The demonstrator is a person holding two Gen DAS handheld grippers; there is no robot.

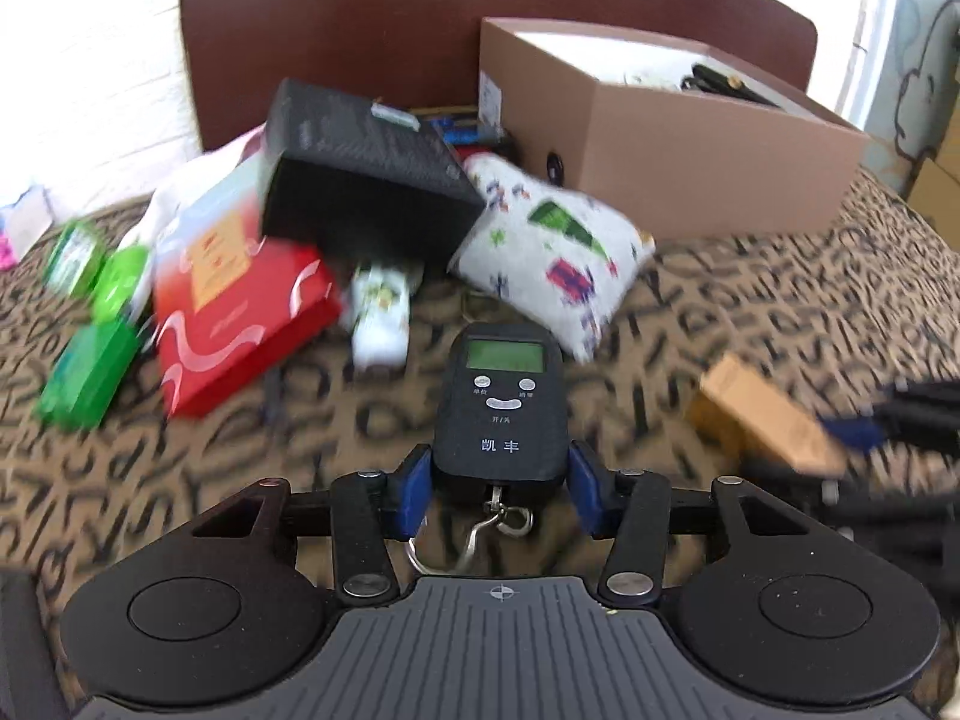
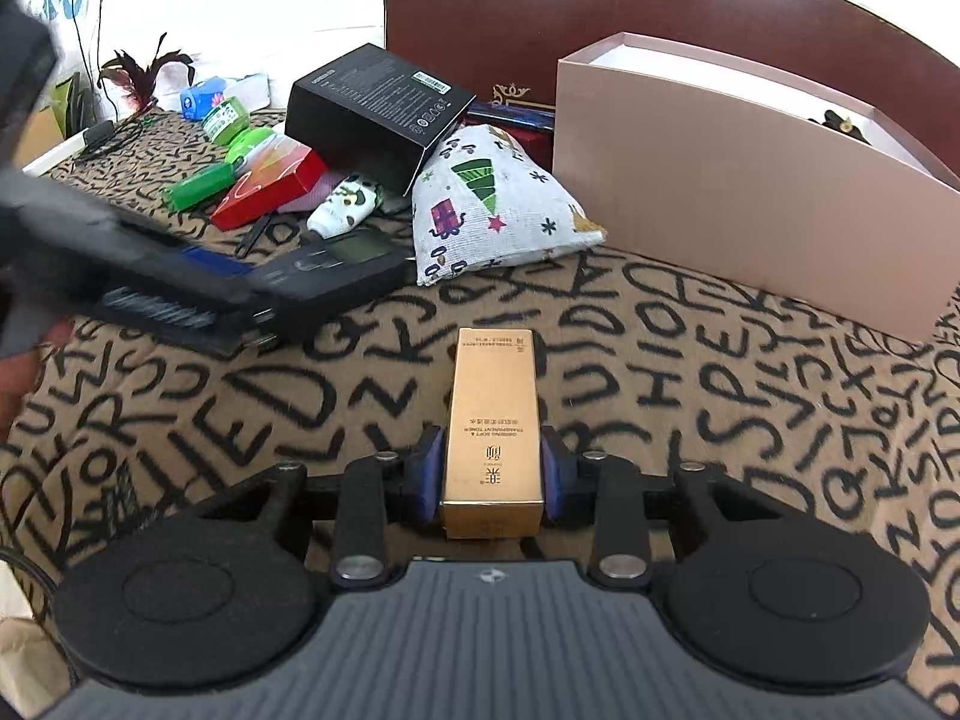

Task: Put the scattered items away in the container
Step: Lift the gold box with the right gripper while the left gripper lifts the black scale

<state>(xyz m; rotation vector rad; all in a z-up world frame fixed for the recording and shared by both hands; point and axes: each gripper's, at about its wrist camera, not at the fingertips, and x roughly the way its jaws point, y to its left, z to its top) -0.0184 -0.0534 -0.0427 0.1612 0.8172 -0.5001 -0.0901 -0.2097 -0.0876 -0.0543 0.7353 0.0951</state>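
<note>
Gripping a black hanging scale (image 1: 500, 399) between its blue pads, the left tool (image 1: 498, 489) hangs over a tan cloth printed with black letters (image 2: 690, 384). The right tool (image 2: 492, 483) is clamped on a gold carton (image 2: 493, 420) above the same cloth. Farther in lie a printed pouch (image 2: 486, 204), a red box (image 1: 240, 330), green packets (image 1: 87, 375) and a tilted black box (image 2: 378, 114). The open cardboard container (image 2: 720, 192) stands at the far right corner, before a dark brown headboard (image 1: 390, 18) and white wall (image 1: 90, 60).
</note>
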